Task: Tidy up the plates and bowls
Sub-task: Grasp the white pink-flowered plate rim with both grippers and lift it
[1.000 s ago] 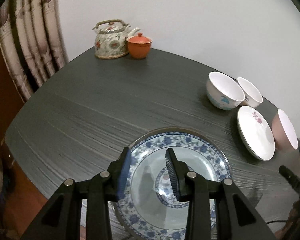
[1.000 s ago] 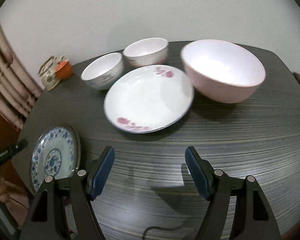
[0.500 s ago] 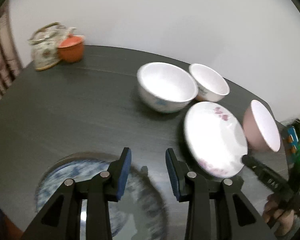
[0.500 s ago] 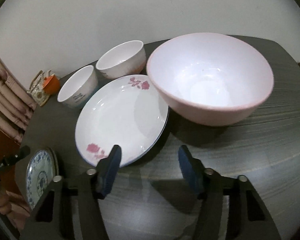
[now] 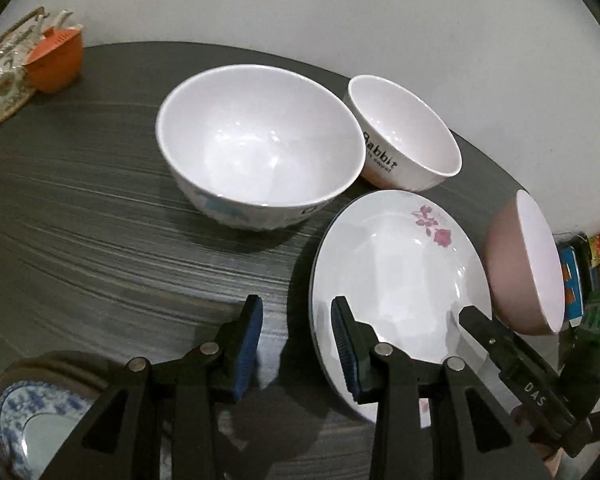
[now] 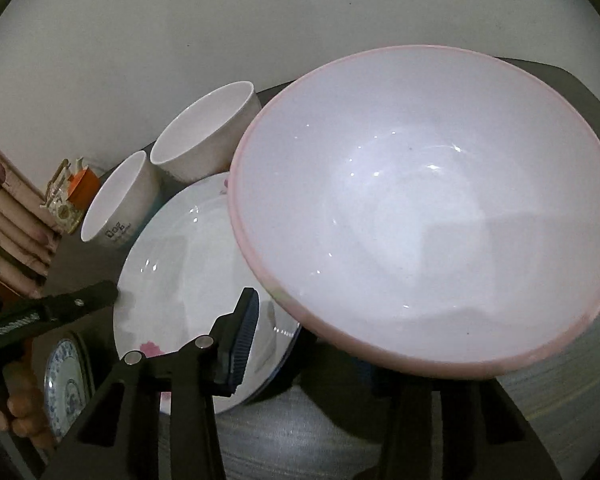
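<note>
Your left gripper [image 5: 296, 332] hangs over the dark wood-grain table [image 5: 80, 240] with its jaws set narrow and nothing between them; its right pad overlaps the near left rim of the white plate [image 5: 396, 264] in view, but you cannot tell whether it touches. That plate, printed with pink flowers, lies toward the table's right edge. Behind it stands a small white bowl [image 5: 404, 136] lettered "Rabbit", with a smaller line beneath that is too fine to read. Just left of that sits a larger white bowl [image 5: 260, 144] with blue marks on its side. Your right gripper [image 6: 312, 320] is closing around the near rim of the pink bowl [image 6: 428, 208]; one pad shows outside the rim, the other is hidden behind the bowl, so whether they press cannot be told. "DAS" reads on its finger in the left view. The blue-patterned plate [image 5: 24, 432] lies at the near left edge, and a teapot [image 5: 4, 76] and orange lidded cup [image 5: 56, 60] stand at the far left corner
</note>
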